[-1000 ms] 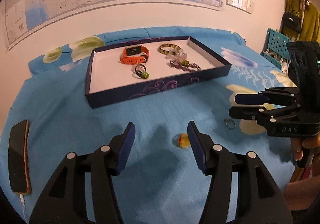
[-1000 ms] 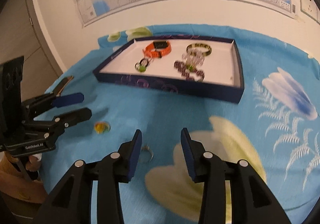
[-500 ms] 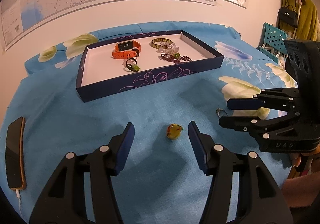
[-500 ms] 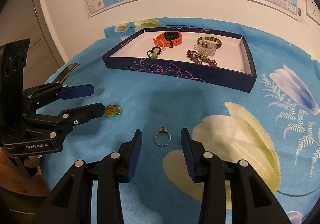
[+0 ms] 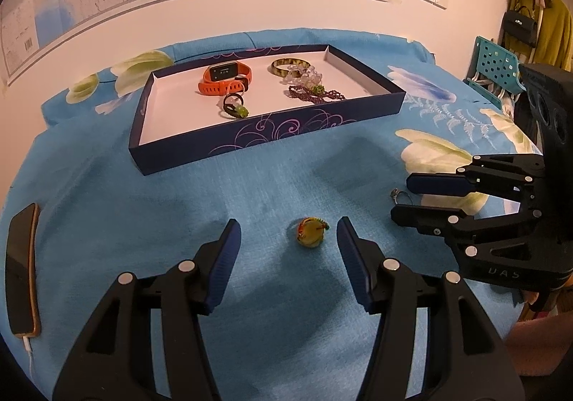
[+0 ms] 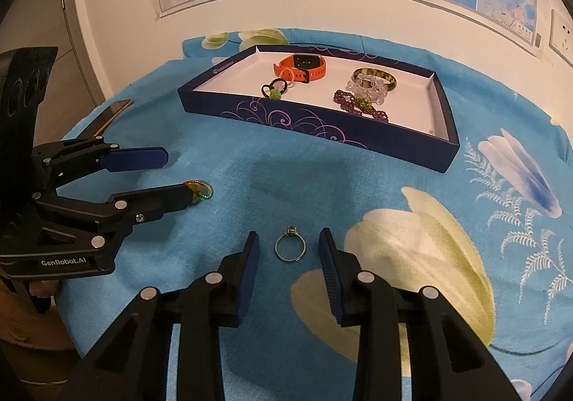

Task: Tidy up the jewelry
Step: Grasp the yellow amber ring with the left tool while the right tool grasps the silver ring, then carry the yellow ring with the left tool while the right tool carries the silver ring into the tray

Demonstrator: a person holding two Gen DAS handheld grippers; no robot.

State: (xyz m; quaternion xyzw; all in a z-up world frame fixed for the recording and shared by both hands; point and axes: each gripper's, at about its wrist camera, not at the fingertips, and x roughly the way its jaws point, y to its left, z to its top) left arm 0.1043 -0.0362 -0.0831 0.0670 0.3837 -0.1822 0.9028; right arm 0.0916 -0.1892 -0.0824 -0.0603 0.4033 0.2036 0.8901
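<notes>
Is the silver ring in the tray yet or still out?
Out. The silver ring lies on the blue cloth, short of the tray.

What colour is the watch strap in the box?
Orange, clearest in the left wrist view: the watch lies inside the box.

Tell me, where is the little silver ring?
The thin silver metal ring lies flat on the blue flowered cloth, untouched between the closing right gripper's blue pads, nearer than the dark blue tray.
</notes>
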